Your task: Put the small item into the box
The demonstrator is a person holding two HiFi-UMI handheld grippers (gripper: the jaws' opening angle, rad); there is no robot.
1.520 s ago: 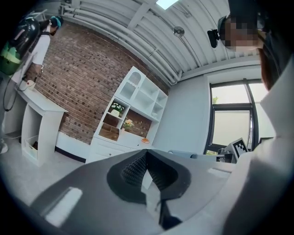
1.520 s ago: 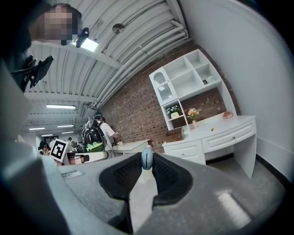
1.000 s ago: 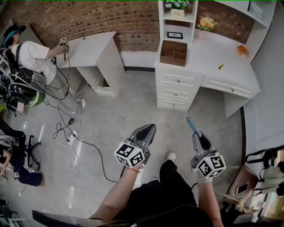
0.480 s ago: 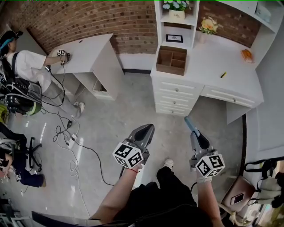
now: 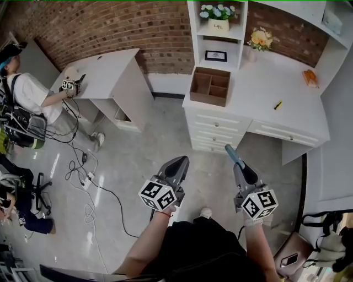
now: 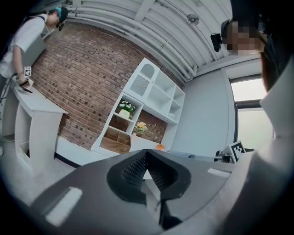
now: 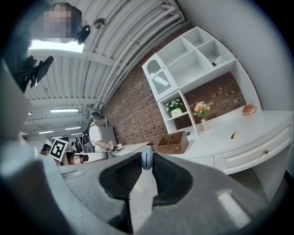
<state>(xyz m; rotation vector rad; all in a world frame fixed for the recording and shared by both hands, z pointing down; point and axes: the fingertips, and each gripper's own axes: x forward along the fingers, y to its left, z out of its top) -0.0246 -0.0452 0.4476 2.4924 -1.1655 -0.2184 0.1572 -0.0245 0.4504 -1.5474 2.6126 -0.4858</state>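
The wooden box (image 5: 210, 86) with open compartments stands on the white desk (image 5: 259, 82), far ahead of both grippers. My right gripper (image 5: 234, 156) is shut on a small blue item (image 5: 230, 150) that sticks out past its tips; in the right gripper view the blue item (image 7: 146, 159) sits between the jaws with the box (image 7: 173, 143) beyond. My left gripper (image 5: 177, 167) is shut with nothing in it; the left gripper view shows its closed jaws (image 6: 146, 153) and the box (image 6: 115, 140) in the distance. Both grippers hang over the floor at waist height.
A small yellow thing (image 5: 278, 104) and an orange object (image 5: 310, 78) lie on the desk. Drawers (image 5: 212, 132) face me below the box. Shelves with flowers (image 5: 218, 12) rise behind. Another person (image 5: 27, 99) works at a second white desk (image 5: 105, 66). Cables (image 5: 88, 176) trail on the floor.
The desk and box have come closer and lower in the head view as I walk toward them. Both grippers keep their pose, the right still holding the blue item.
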